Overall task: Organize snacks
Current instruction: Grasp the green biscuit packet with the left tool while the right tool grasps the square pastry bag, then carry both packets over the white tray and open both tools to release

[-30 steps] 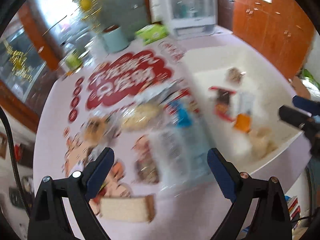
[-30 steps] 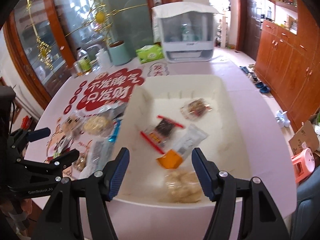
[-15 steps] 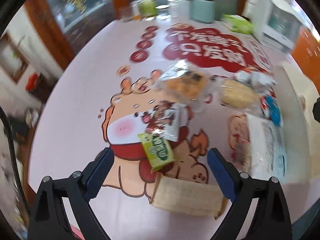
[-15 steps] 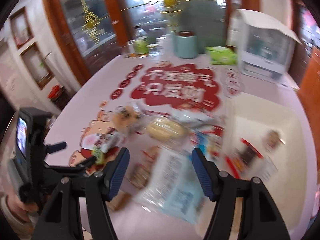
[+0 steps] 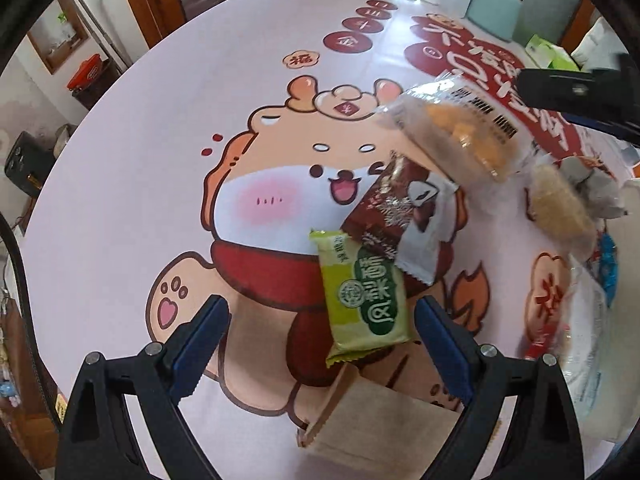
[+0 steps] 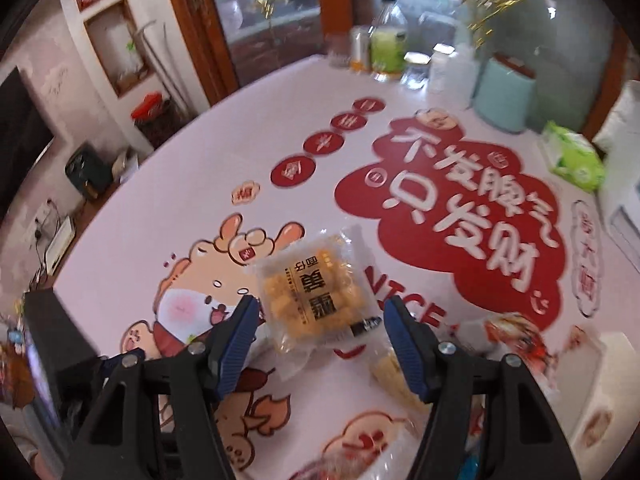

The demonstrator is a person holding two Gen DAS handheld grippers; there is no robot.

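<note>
My left gripper is open, its fingers either side of a green snack packet lying on the cartoon tablecloth. A brown-and-white packet overlaps the green one's far end. A tan cake slice lies just below the green packet. My right gripper is open above a clear bag of yellow cubes, which also shows in the left wrist view. A pale round pastry in clear wrap lies to the right.
A large clear bag sits at the right edge of the left wrist view. A mint canister, bottles and a green tissue pack stand at the table's far side. The white bin's corner shows at right.
Both grippers have swung left, away from the white bin, and come down toward the loose snacks. The left now straddles the green packet; the right hovers over the yellow-cube bag.
</note>
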